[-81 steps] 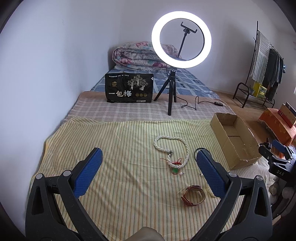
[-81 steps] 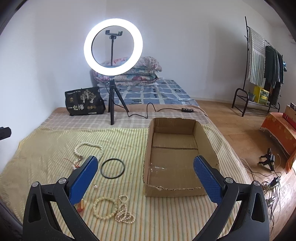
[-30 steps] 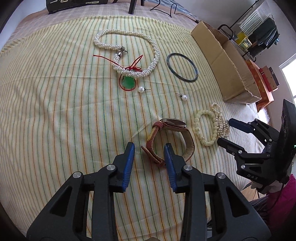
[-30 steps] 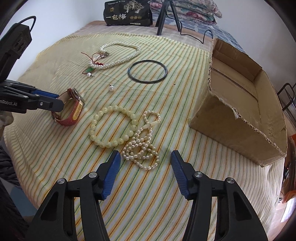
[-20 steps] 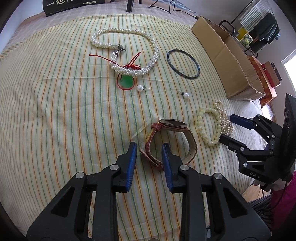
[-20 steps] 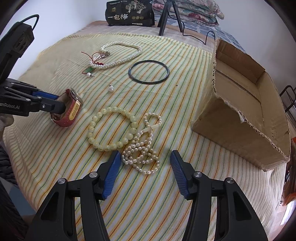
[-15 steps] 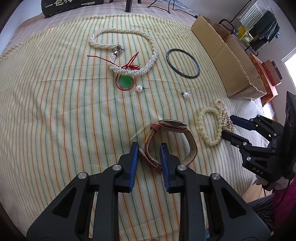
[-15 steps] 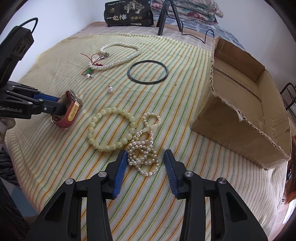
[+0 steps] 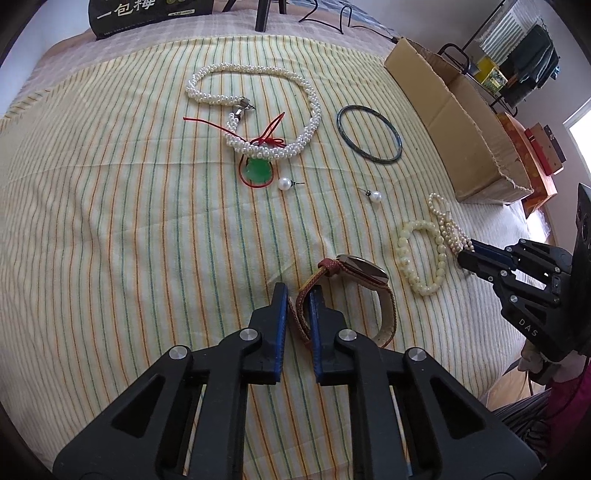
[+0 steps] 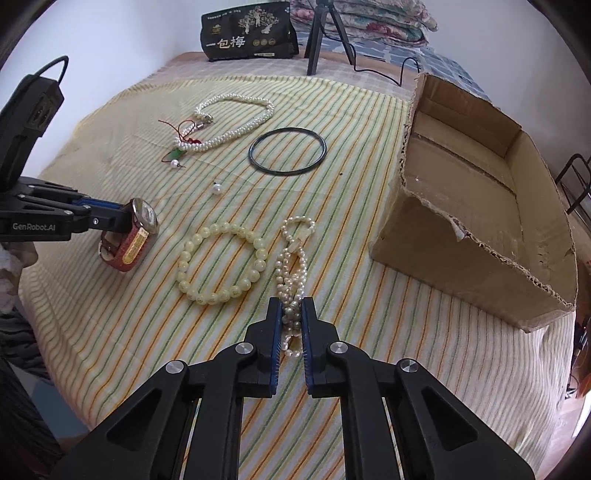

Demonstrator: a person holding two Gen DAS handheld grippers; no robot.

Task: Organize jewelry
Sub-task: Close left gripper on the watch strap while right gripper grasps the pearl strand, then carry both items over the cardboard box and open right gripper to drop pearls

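My left gripper (image 9: pixel 297 295) is shut on the strap of a red-brown wristwatch (image 9: pixel 354 269), which rests on the striped cloth; it also shows in the right wrist view (image 10: pixel 133 232). My right gripper (image 10: pixel 291 308) is shut on a bunched small-pearl strand (image 10: pixel 293 258), seen too in the left wrist view (image 9: pixel 448 229). A cream bead bracelet (image 10: pixel 221 258) lies between watch and strand. Farther off lie a pearl necklace (image 9: pixel 258 107) with a green pendant (image 9: pixel 258 170), a dark bangle (image 9: pixel 369 133) and two pearl earrings (image 9: pixel 286 183).
An open cardboard box (image 10: pixel 480 192) stands at the right on the striped cloth (image 9: pixel 110 221). A black printed bag (image 10: pixel 249 35) and a tripod (image 10: pixel 317 33) stand at the back. The bed edge runs close below both grippers.
Both grippers have closed from wide open: the left onto the watch strap, the right onto the small-pearl strand. The watch has tipped up slightly.
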